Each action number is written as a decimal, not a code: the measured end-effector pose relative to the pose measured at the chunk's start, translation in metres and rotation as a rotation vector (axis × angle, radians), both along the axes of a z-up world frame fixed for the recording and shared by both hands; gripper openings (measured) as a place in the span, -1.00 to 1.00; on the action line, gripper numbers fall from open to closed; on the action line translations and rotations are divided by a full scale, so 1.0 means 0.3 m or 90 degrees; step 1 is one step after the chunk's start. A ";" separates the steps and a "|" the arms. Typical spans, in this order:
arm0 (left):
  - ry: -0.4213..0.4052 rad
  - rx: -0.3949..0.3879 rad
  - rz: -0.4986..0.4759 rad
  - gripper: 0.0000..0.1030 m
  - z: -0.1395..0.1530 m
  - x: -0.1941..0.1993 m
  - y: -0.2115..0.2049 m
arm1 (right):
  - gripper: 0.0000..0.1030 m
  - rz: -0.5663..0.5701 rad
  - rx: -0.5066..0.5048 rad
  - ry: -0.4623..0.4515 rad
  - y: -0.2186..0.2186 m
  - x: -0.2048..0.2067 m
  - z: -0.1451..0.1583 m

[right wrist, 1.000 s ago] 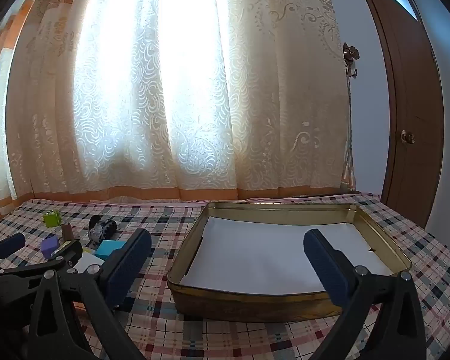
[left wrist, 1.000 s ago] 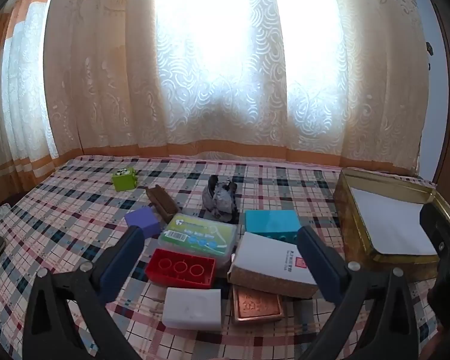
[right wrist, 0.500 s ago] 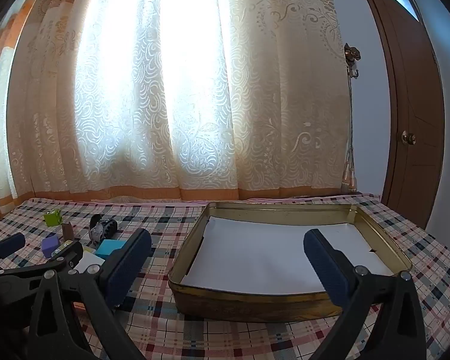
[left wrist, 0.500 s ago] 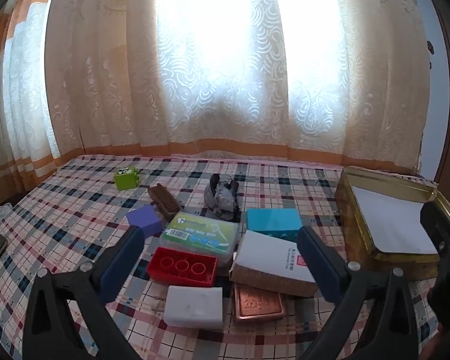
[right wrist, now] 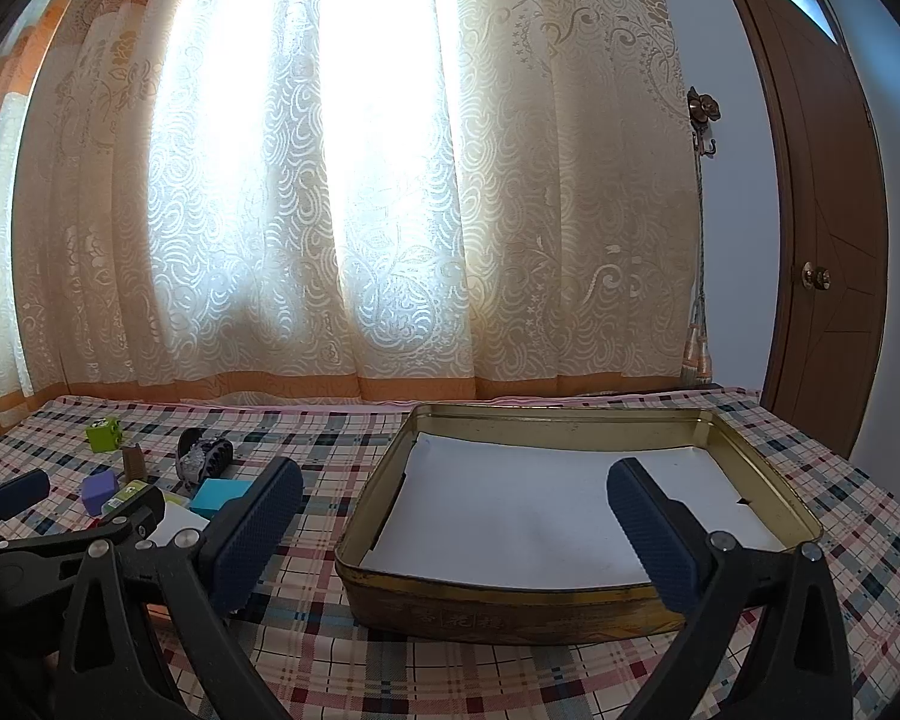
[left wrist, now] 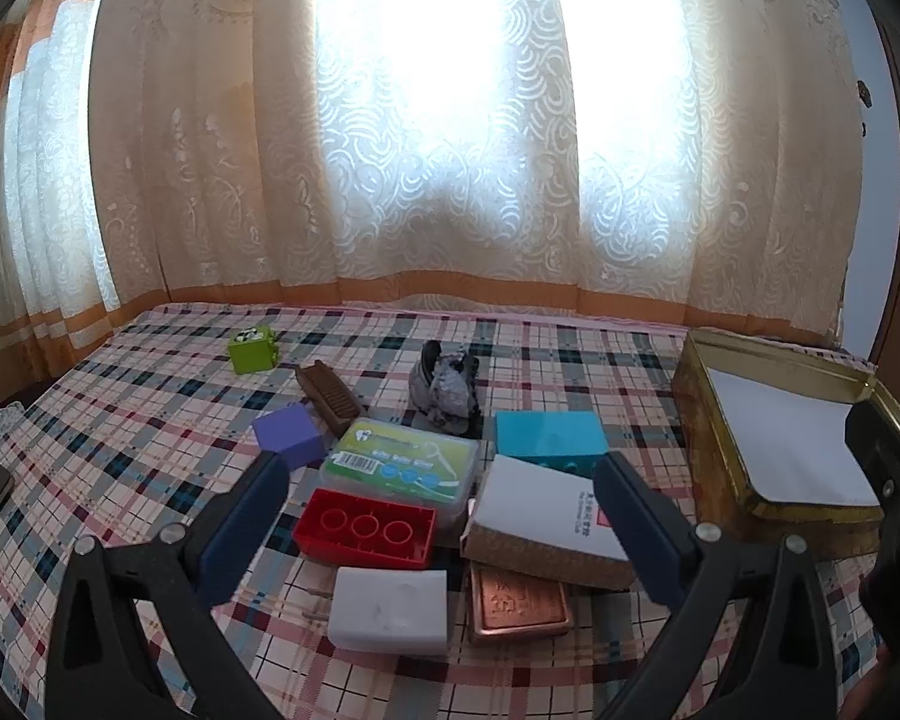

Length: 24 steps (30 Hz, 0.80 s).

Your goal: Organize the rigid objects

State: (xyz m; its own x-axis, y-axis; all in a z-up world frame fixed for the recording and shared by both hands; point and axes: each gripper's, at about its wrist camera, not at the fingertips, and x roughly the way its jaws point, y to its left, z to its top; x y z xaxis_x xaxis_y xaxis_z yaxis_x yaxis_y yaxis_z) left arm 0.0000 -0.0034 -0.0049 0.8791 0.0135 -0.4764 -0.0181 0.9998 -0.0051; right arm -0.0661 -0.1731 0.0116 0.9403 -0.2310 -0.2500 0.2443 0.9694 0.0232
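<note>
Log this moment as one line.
left tool open over red brick | right tool open over tin tray | tray holds no objects

On the checked cloth (left wrist: 150, 396) there is one gold tin tray (right wrist: 510, 606). There are two small cubes, one green cube (left wrist: 251, 350) and one purple cube (left wrist: 288, 435). There is one red brick (left wrist: 364, 529), one white block (left wrist: 390, 609), one teal box (left wrist: 549, 435), one green-label case (left wrist: 399, 462), one copper plate (left wrist: 517, 603) and one brown comb (left wrist: 328, 399).
</note>
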 end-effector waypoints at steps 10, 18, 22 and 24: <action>0.001 -0.001 0.000 0.99 0.003 0.002 0.003 | 0.99 0.000 0.000 0.000 0.001 0.000 -0.001; 0.002 -0.001 0.000 1.00 0.004 0.002 0.002 | 0.99 0.000 0.000 0.000 0.003 0.001 -0.002; 0.001 0.001 -0.003 0.99 -0.003 -0.002 -0.003 | 0.99 0.000 0.000 0.000 0.004 0.001 -0.002; 0.001 0.001 -0.003 1.00 -0.004 -0.002 -0.004 | 0.99 0.000 0.000 0.000 0.004 0.001 -0.002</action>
